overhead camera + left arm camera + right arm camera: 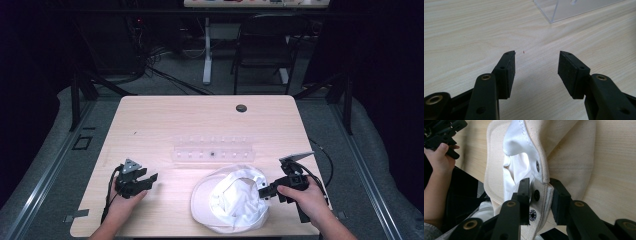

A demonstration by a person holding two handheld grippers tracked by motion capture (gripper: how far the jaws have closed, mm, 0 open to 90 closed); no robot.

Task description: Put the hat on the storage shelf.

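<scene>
My right gripper (538,195) is pinching the snap strap of the white cap (232,200), one jaw inside and one outside the band. The cap lies upside down at the table's (165,120) near edge, brim toward my left. My left gripper (536,65) sits spread apart over bare wood, holding nothing, well apart from the cap. Beyond the cap stands a clear acrylic rack (212,150).

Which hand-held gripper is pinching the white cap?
The right hand-held gripper: its jaws clamp the white cap at its strap. The left hand-held gripper is open, holding nothing.
</scene>
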